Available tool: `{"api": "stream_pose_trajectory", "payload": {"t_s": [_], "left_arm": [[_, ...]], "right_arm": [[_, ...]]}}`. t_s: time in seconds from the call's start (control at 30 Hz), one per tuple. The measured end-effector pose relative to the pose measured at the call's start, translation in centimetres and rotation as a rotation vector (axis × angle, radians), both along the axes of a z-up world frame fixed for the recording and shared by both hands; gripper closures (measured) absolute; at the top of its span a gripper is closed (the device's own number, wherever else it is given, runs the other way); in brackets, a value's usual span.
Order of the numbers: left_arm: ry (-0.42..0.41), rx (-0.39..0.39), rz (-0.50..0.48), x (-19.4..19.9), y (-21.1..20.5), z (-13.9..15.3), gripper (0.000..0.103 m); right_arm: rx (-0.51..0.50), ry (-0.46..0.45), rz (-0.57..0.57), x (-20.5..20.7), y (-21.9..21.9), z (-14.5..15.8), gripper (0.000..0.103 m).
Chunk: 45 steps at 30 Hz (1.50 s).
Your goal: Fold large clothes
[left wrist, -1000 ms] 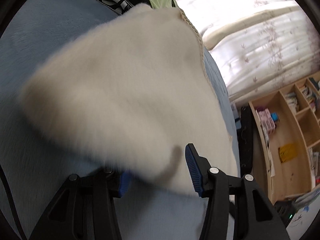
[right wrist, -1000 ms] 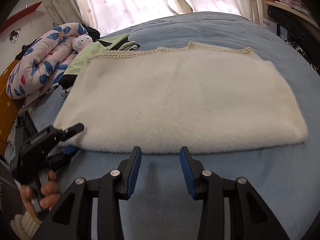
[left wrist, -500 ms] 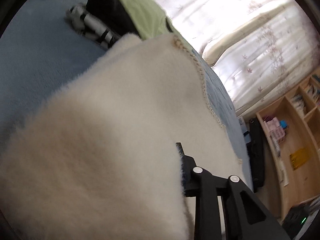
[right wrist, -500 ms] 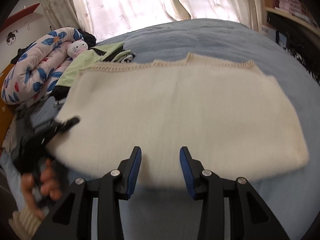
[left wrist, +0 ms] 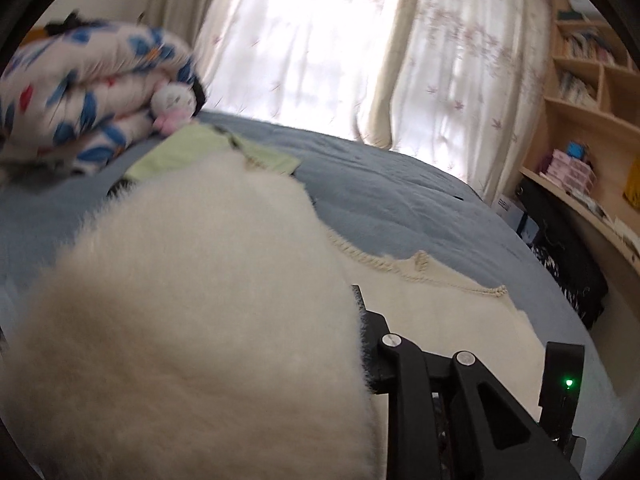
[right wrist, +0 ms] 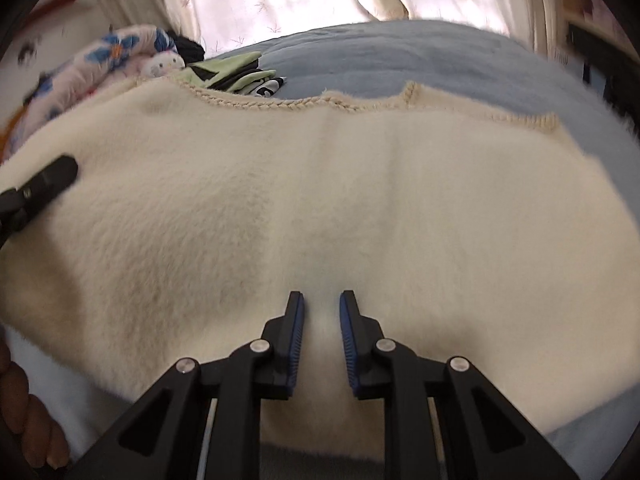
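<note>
A cream fluffy garment [right wrist: 360, 200] with a braided trim lies spread on the blue bed [right wrist: 380, 56]. My right gripper [right wrist: 322, 320] sits at its near edge with the jaws close together and the fleece pinched between them. My left gripper [left wrist: 356, 320] holds the garment's left end lifted; the raised cream fold [left wrist: 200, 320] covers its left finger, and only the right finger [left wrist: 362, 312] shows against the fabric. The left gripper also shows in the right wrist view [right wrist: 44, 184] at the left, on the lifted edge.
A flowered quilt [left wrist: 80, 92] with a white plush toy [left wrist: 174, 102] and a green and black garment [left wrist: 208, 152] lie at the bed's far left. Curtains [left wrist: 360, 40] hang behind the bed. A wooden shelf unit [left wrist: 584, 120] stands at the right.
My left gripper has closed on the garment's left end and lifted it, swinging up and right. My right gripper moved forward onto the near edge and narrowed its jaws on the fleece.
</note>
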<state>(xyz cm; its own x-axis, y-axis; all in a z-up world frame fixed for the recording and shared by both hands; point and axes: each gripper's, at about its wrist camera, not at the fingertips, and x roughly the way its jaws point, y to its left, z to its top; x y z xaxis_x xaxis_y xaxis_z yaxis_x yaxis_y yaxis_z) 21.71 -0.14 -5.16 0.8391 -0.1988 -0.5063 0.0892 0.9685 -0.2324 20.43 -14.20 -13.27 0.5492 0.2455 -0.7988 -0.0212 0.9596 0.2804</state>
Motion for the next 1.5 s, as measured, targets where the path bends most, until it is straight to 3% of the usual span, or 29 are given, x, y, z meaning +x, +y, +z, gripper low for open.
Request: {"api": "stream_pose_trajectory", "payload": {"t_s": [0.1, 0.3, 0.4, 0.53, 0.6, 0.67, 0.7, 0.73, 0.87, 1.03, 1.27, 1.43, 1.5], "left_arm": [[-0.046, 0.101, -0.051, 0.0, -3.9, 2.4, 0.083], [-0.081, 0.260, -0.202, -1.5, -13.8, 3.3, 0.083], [-0.008, 0.287, -0.298, -1.8, -18.8, 1.1, 0.083], [0.151, 0.379, -0.393, -1.7, -24.1, -4.9, 0.079], [0.118, 0.490, -0.393, -2.7, -25.7, -6.7, 0.074], [0.092, 0.541, -0.424, -3.6, -26.6, -6.7, 0.055], [0.103, 0.512, -0.461, -3.9, -26.6, -6.4, 0.037], [0.113, 0.480, -0.482, -4.0, -26.5, -6.1, 0.028], [0.160, 0.374, -0.521, -4.6, -25.4, -4.2, 0.027], [0.197, 0.230, -0.515, -5.9, -20.7, -2.3, 0.027], [0.201, 0.157, -0.450, -7.5, -14.5, -1.6, 0.027], [0.217, 0.127, -0.347, -6.7, -10.9, -1.8, 0.027], [0.252, 0.119, -0.288, -5.5, -9.5, -2.7, 0.027]], "right_arm": [[0.102, 0.031, -0.038, -1.6, -2.8, 0.7, 0.085], [0.076, -0.004, -0.246, -7.8, -11.5, 2.9, 0.085], [0.049, -0.007, -0.369, -10.5, -16.3, 3.3, 0.085], [0.043, 0.020, -0.470, -12.9, -20.4, 2.4, 0.085], [0.063, 0.030, -0.486, -13.4, -21.3, 2.0, 0.085], [0.075, 0.027, -0.482, -13.8, -21.5, 1.9, 0.085], [0.079, 0.025, -0.472, -13.8, -21.3, 1.9, 0.085], [0.082, 0.024, -0.461, -13.8, -21.1, 2.0, 0.084], [0.098, 0.004, -0.437, -13.3, -20.6, 2.3, 0.084], [0.094, -0.015, -0.408, -13.1, -19.7, 2.9, 0.084], [0.111, -0.004, -0.390, -12.9, -19.0, 3.1, 0.084], [0.177, -0.030, -0.385, -13.1, -18.8, 4.2, 0.053], [0.213, -0.056, -0.382, -13.3, -18.8, 5.0, 0.051]]}}
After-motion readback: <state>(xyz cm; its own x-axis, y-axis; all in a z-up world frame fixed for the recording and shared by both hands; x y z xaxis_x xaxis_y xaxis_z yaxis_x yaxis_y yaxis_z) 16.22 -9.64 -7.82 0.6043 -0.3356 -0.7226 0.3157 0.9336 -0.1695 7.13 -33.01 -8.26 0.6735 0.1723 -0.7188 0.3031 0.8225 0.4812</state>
